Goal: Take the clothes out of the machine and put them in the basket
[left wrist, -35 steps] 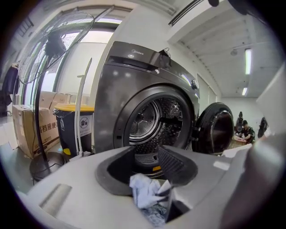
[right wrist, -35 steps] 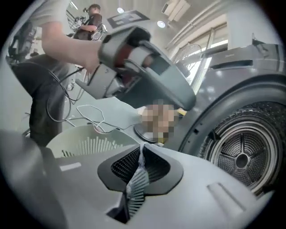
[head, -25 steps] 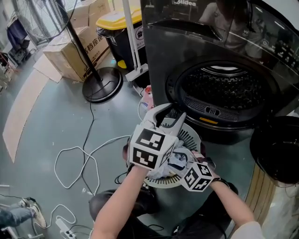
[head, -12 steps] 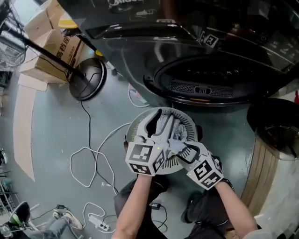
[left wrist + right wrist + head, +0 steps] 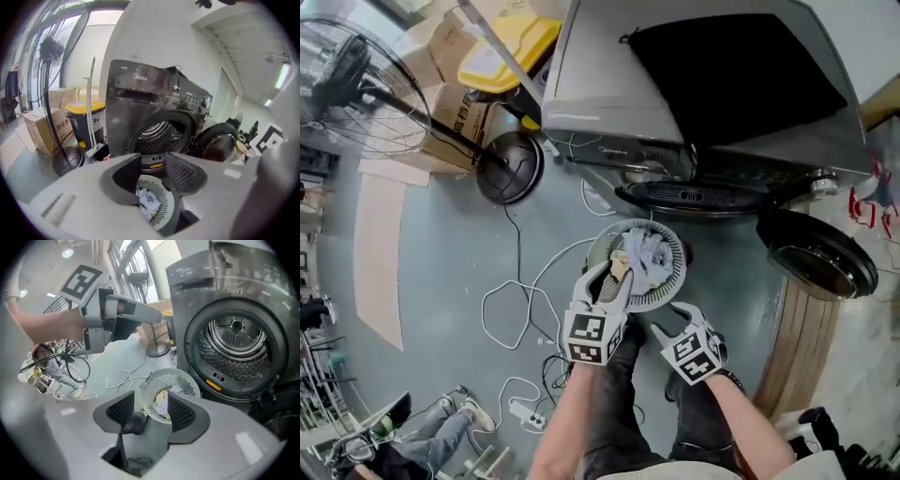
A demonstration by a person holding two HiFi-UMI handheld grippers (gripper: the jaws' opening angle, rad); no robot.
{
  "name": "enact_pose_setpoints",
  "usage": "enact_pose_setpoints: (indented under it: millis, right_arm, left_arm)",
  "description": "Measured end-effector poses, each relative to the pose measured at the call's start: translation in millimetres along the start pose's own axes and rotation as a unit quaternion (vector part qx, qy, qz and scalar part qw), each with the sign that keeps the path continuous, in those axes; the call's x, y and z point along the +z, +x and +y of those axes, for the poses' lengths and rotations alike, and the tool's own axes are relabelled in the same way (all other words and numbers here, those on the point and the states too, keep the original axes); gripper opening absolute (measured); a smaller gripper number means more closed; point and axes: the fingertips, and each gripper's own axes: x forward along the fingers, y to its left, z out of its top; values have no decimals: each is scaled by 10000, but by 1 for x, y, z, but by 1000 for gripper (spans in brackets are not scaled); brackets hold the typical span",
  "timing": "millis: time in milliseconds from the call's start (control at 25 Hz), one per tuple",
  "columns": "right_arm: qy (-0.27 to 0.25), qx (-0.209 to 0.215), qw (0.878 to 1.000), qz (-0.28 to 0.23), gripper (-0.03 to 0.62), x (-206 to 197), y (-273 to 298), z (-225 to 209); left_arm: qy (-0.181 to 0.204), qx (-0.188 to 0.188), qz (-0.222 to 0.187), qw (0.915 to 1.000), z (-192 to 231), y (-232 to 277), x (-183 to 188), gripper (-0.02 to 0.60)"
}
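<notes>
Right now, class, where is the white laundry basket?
In the head view, the basket sits on the floor at centre, directly in front of the washing machine, with the machine's open door to its right.

Bright, even daylight. Windows (image 5: 70, 33) glow overexposed in the left gripper view, with a ceiling strip light (image 5: 283, 75) at far right. Pale sheen on the washer (image 5: 609, 66) top. Both gripper views show fisheye bending, dark vignetted corners and a soft nearest foreground. Floor shadows are faint.

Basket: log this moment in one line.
basket: on floor before washing machine | clothes: in basket | left gripper: open, empty | right gripper: open, empty | door: open | drum: no clothes visible
</notes>
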Motion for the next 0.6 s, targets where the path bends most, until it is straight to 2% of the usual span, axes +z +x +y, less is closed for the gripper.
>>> enact_pose_setpoints:
  millis: [120,320,440,600]
  right_arm:
    - [71,82,9999,-100,198,27,-54,26]
    - [6,237,9991,-350,198,59,-132,68]
    - [121,36,9984,-547,198,70,-176,67]
    - [468,-257,9929,-1064,198,85,-234,66]
  left_arm:
    - [-21,75,157,9998,-21,-53,23,219]
    - [-306,183,325,9988,-47,-128,50,219]
    - [-286,214,319,9989,-67,-161,67,219]
    - [-352,298,255,9986,-95,-202,84,219]
